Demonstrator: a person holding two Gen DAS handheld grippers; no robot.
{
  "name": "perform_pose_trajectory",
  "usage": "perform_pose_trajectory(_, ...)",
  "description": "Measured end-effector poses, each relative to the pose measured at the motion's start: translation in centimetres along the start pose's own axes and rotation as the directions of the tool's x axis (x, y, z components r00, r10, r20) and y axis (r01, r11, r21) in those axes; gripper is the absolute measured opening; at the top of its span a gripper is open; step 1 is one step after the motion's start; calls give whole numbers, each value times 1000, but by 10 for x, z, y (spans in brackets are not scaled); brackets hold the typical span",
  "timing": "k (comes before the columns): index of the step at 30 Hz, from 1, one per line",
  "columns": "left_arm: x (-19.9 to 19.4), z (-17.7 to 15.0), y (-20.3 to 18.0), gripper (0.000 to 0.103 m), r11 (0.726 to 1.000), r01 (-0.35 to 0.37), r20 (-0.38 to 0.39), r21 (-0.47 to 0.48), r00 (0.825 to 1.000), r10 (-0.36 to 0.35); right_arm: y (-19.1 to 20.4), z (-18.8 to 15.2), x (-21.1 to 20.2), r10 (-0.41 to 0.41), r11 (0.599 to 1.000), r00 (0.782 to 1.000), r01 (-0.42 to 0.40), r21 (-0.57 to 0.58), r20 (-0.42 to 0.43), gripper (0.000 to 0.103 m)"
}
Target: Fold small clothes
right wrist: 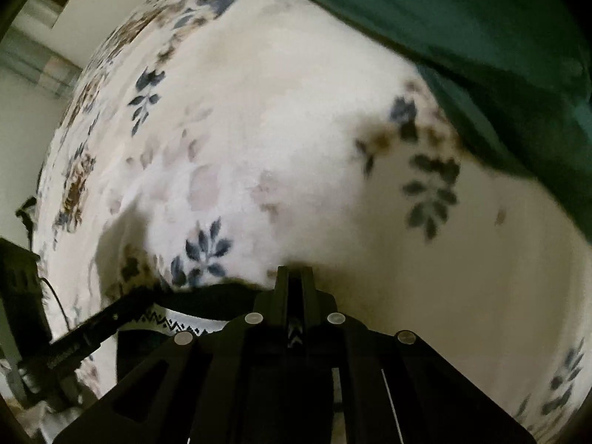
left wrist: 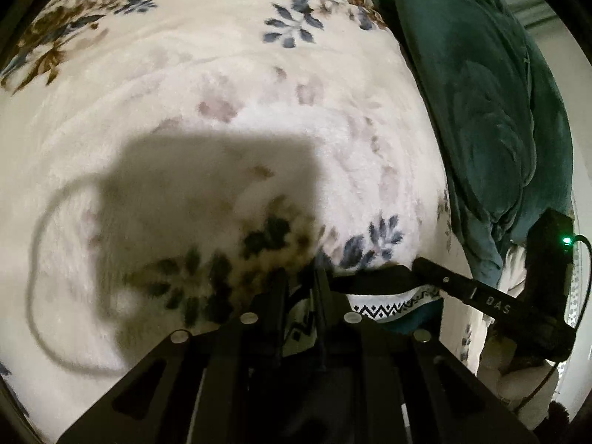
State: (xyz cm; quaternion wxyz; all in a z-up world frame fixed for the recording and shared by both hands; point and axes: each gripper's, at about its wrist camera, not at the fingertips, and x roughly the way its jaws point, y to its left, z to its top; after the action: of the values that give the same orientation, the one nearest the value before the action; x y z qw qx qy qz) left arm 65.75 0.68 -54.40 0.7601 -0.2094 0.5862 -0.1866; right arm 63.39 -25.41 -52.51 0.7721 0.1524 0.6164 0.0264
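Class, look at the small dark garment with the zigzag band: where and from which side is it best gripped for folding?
Probably at the two ends of the garment's top edge, from above: it lies stretched between the left hand-held gripper and right hand-held gripper, both pinching it there.

Blanket [left wrist: 222,74]: cream-white plush, blue leaf sprigs, brown flowers, faint mauve petals. Second blanket [left wrist: 481,92]: plain teal. Small garment [left wrist: 384,301]: black, with white band bearing black zigzag-diamond pattern.

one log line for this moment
left gripper: shut on garment | right gripper: shut on garment | surface: floral blanket
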Motion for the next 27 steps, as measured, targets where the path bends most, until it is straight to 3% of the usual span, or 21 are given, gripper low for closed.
perform_pose_trajectory(3, -13, -4, -5, 15, 1000, 21, 3, 12, 1000, -21, -4, -3, -5, 77, 997, 997, -77, 26, -30, 10)
perform_pose_trajectory(4, -20, -6, -9, 25, 999, 25, 8, 29, 1000, -25, -5, -7, -10, 126, 992, 991, -124, 40, -55, 16)
perform_pose_trajectory(6, -41, -15, -19, 58, 996, 54, 33, 74, 998, -56, -7, -18, -22, 197, 979, 978, -193, 57, -69, 57)
perform_pose_trajectory(7, -49, -20, -22, 75, 994, 72, 38, 81, 996, -76, -8, -26, -30, 223, 974, 973, -220, 55, -64, 63)
perform_pose_trajectory(9, -73, -37, -25, 76, 987, 134, 40, 84, 990, -138, -9, -50, -47, 238, 971, 968, -236, 42, -75, 73)
perform_pose_trajectory(13, -120, -96, -14, 76, 984, 166, 40, 67, 985, -169, -22, -108, -69, 285, 958, 950, -277, 78, -125, 74)
perform_pose_trajectory(18, -165, -199, 22, 76, 988, 137, 7, -76, 991, -137, -41, -206, -97, 319, 943, 923, -286, 169, -217, 74)
perform_pose_trajectory(22, -194, -284, 49, 76, 979, 64, -65, -194, 995, -77, -49, -295, -109, 293, 948, 904, -231, 221, -312, 74)
perform_pose_trajectory(27, -205, -371, 65, 76, 970, -15, -170, -242, 985, -27, -53, -404, -110, 281, 942, 865, -166, 290, -417, 74)
